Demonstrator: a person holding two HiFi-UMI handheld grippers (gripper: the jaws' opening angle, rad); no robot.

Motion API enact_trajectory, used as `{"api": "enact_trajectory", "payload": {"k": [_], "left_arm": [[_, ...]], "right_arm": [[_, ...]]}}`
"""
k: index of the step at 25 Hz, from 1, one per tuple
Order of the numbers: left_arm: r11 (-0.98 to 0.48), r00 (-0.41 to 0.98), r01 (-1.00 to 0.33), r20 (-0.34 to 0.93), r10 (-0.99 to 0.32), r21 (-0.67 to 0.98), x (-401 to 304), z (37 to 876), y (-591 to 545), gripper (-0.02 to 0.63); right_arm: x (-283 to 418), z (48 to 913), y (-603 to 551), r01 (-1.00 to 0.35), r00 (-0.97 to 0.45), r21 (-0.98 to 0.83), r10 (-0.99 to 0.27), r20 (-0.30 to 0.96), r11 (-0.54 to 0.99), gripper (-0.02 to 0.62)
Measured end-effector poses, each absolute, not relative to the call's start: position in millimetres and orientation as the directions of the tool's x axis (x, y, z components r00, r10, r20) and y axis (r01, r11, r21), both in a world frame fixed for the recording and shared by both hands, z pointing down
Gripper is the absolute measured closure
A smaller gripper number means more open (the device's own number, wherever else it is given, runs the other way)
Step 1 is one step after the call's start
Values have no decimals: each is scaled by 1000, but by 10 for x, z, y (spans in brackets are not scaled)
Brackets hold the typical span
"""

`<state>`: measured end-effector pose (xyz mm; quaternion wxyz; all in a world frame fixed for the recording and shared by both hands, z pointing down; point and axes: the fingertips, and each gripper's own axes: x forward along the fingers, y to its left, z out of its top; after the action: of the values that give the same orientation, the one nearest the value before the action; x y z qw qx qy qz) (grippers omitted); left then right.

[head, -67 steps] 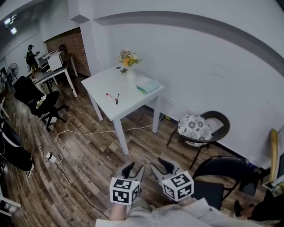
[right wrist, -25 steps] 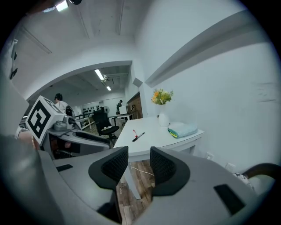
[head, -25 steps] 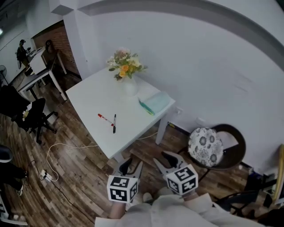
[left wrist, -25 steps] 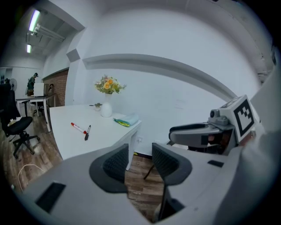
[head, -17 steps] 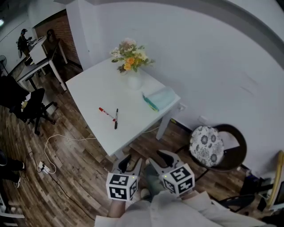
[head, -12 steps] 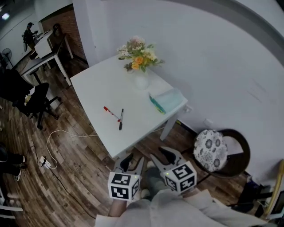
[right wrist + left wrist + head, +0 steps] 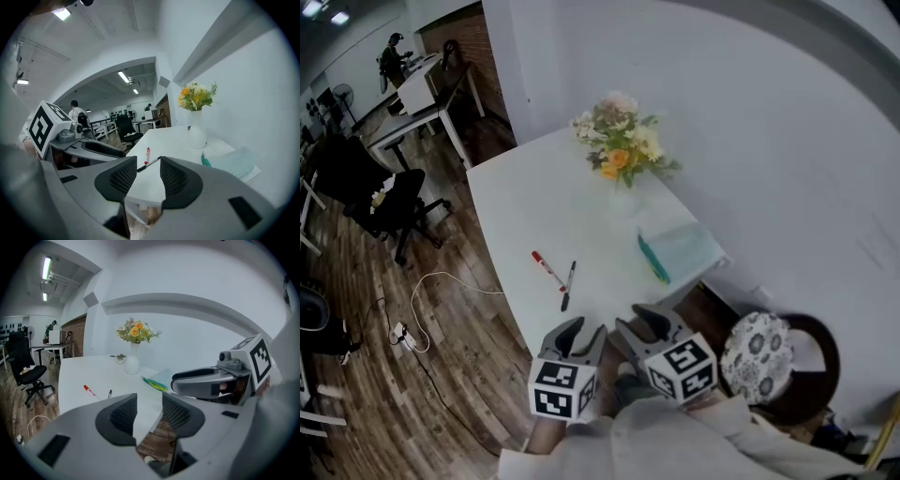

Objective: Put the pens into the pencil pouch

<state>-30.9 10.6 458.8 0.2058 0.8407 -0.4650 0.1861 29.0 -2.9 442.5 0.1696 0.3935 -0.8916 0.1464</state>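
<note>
Left gripper and right gripper are hovering short of the table edge, jaws slightly parted, gripping nothing. Black pen and red pen are lying just ahead, nearer the left gripper, seemingly lengthwise to it. Pouch is sitting farther right.

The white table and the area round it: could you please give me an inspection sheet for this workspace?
Surface: white table, mostly bare.
Job's things: red pen and black pen close together near the left edge in the head view; pale green pouch flat at the right edge.
Clutter: vase of flowers at the back.
Grippers: left tongs and right tongs both open, empty, at the table's near corner.
Cables: white cable on the floor, by a power strip.
Surroundings: black office chair, cushioned chair.
</note>
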Motion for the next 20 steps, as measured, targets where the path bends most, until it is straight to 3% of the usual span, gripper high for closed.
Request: {"api": "enact_trajectory", "payload": {"k": [12, 20], "left_arm": [[-461, 481, -871, 490, -727, 171, 174, 4549, -881, 457], [-406, 434, -897, 520, -736, 174, 63, 4639, -964, 457]], "right_arm": [[701, 4439, -970, -722, -651, -101, -624, 432, 684, 462], [868, 4568, -1149, -735, -643, -135, -620, 449, 664, 461]]}}
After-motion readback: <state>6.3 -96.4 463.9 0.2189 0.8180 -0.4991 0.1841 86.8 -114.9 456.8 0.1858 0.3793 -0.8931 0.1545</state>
